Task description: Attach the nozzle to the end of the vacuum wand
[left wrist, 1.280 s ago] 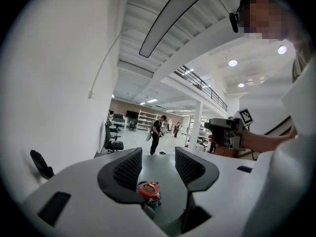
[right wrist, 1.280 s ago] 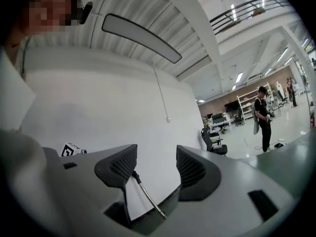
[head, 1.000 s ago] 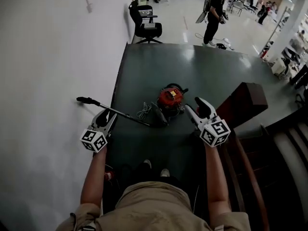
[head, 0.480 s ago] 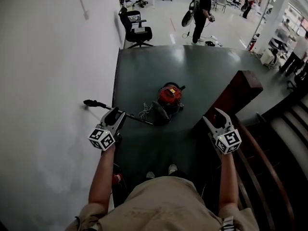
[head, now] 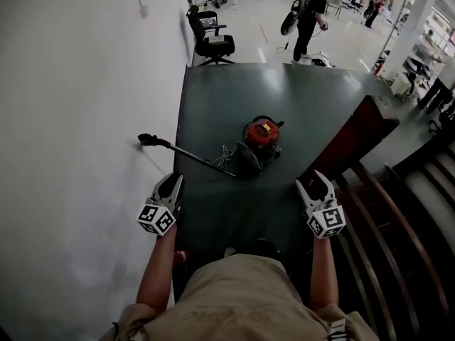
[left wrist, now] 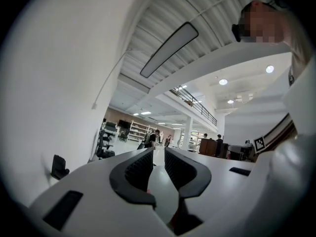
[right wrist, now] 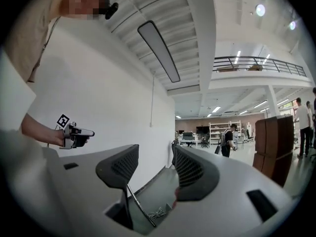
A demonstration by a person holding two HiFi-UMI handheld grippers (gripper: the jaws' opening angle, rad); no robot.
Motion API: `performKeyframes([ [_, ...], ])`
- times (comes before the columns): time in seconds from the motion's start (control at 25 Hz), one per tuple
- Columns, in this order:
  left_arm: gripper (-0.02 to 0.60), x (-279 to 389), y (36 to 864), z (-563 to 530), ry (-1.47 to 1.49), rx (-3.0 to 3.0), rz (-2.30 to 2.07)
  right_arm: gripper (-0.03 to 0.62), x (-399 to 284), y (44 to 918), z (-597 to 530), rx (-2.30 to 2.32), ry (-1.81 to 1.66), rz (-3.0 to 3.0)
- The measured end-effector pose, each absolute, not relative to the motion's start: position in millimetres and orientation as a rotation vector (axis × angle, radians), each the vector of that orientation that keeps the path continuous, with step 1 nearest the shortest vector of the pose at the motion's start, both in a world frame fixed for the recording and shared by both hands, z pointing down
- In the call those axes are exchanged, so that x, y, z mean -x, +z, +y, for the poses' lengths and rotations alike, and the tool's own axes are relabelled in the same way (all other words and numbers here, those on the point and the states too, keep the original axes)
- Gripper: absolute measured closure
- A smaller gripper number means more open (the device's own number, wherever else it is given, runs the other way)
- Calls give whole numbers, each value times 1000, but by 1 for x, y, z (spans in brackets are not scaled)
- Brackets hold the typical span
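A red canister vacuum [head: 263,133] sits on the dark green floor [head: 298,98]. Its thin black wand [head: 192,158] lies slanted, from a dark end at the wall [head: 147,139] to a dark nozzle piece [head: 247,163] beside the canister. Both grippers are held level, well short of the vacuum and apart from it. My left gripper [head: 173,179] [left wrist: 158,154] is closing, with a narrow gap and nothing between its jaws. My right gripper [head: 313,180] [right wrist: 154,152] stands wide open and empty; the wand [right wrist: 140,207] shows on the floor beyond its jaws.
A white wall [head: 71,119] runs along the left. A brown wooden post [head: 355,137] and a stair rail [head: 398,240] stand at the right. A coiled cord [head: 226,155] lies by the wand. Farther off are an office chair [head: 212,38] and a person [head: 309,16].
Both grippers have drawn back from the vacuum toward the person. The left gripper's jaws have narrowed; the right gripper's jaws stay wide.
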State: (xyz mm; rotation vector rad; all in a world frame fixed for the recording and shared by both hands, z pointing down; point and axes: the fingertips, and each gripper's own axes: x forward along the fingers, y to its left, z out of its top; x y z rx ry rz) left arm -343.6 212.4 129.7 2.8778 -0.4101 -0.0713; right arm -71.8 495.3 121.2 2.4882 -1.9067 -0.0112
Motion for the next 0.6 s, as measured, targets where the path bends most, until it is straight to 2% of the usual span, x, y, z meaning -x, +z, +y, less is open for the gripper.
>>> performKeyframes([
  [0.2, 506, 346, 139, 224, -42, -2904, -386, 359, 77, 132, 483, -2479, 13, -1875],
  [0.32, 531, 332, 146, 224, -8, -2901, -382, 359, 71, 136, 479, -2450, 42, -1870],
  [0.48, 534, 303, 144, 239, 37, -2899, -354, 370, 68, 135, 473, -2376, 56, -1863],
  [0.52, 534, 295, 142, 243, 44, -2895, -348, 389, 66, 136, 472, -2358, 65, -1861],
  [0.56, 534, 288, 141, 247, 46, -2893, -343, 455, 65, 136, 471, -2338, 69, -1864],
  [0.6, 534, 282, 138, 251, 44, -2891, -339, 486, 65, 136, 470, -2317, 64, -1872],
])
